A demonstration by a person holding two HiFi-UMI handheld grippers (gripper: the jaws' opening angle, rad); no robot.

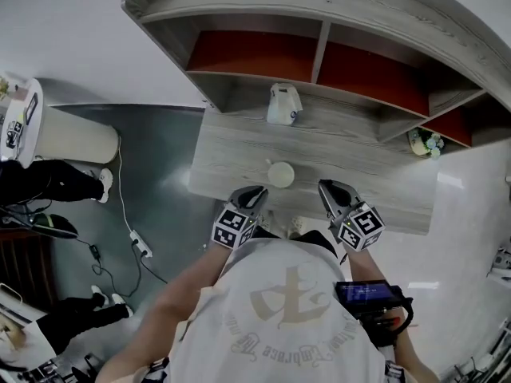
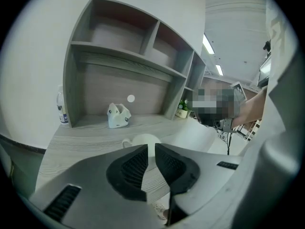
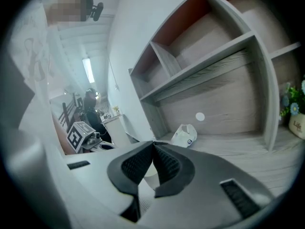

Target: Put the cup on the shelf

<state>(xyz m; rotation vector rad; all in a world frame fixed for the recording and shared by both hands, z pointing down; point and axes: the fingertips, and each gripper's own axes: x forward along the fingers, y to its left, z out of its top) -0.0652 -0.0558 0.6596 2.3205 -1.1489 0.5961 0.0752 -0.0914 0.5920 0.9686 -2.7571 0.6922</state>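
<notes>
Against the white wall, the grey shelf (image 1: 319,46) rises over the wooden worktop (image 1: 375,190). The left claw (image 1: 257,192) stands a narrow slit apart and is empty. The right claw (image 1: 326,187) is closed tip to tip, holding nothing. The white cup (image 1: 280,174) sits upright on the worktop just beyond and between them

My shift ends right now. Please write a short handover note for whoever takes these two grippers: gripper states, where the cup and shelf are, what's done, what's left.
Left gripper: jaws a sliver apart, nothing between them, pointed at the cup.
Right gripper: jaws shut, empty.
Cup: upright on the desk, just ahead of both grippers, not gripped.
Shelf: at the back of the desk.
Done: nothing yet.
Left: grip the cup, lift it and set it on the shelf.
</notes>
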